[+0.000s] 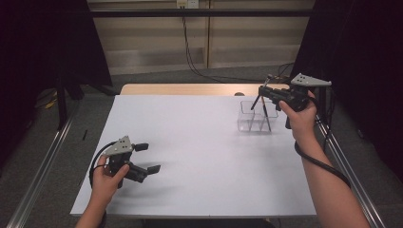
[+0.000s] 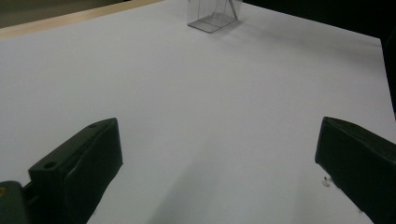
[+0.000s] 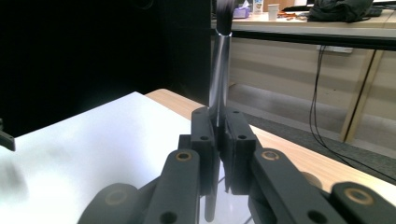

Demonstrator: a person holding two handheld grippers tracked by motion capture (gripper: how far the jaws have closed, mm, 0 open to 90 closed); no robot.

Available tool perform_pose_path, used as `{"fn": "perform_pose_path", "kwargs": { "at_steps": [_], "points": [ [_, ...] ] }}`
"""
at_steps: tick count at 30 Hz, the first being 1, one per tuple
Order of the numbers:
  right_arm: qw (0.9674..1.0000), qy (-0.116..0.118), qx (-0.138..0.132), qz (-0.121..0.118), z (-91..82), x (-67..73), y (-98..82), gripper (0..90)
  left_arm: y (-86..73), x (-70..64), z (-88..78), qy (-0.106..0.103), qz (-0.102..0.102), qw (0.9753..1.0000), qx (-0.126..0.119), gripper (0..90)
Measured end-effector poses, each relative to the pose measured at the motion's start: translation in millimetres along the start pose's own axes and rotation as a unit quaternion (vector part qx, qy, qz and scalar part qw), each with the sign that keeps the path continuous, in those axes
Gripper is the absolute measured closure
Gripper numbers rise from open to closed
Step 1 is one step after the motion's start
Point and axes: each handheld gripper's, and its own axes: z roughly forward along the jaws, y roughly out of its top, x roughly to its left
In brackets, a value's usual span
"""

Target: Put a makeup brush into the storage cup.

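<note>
My right gripper hovers over a clear compartment box at the table's far right. It is shut on a thin brush that slants down toward the box. In the right gripper view the brush stands upright between the closed jaws of the right gripper, silver handle below, dark bristles on top. A second thin stick leans inside the box. My left gripper rests low over the near left of the white table, open and holding nothing. The left gripper has its jaws wide apart, and the clear box lies far ahead.
A wooden strip runs along the table's far edge. Metal rails flank the table on both sides. Cables hang down the back wall to the floor. Dark curtains stand at left and right.
</note>
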Motion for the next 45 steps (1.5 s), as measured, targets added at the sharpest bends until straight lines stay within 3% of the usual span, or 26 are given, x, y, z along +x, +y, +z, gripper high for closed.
{"fn": "perform_pose_path", "kwargs": {
  "at_steps": [16, 45],
  "points": [
    [0.9994, -0.034, 0.012, -0.002, -13.7, -13.1, -0.6, 84.5, -0.3, -0.6, -1.8, 0.004, 0.003, 1.0000, 0.001, 0.7],
    [0.9971, -0.068, 0.032, -0.001, -27.5, -27.4, -13.8, 84.5, 0.0, -2.4, -3.2, 0.007, 0.006, 1.0000, -0.001, 0.6]
  ]
}}
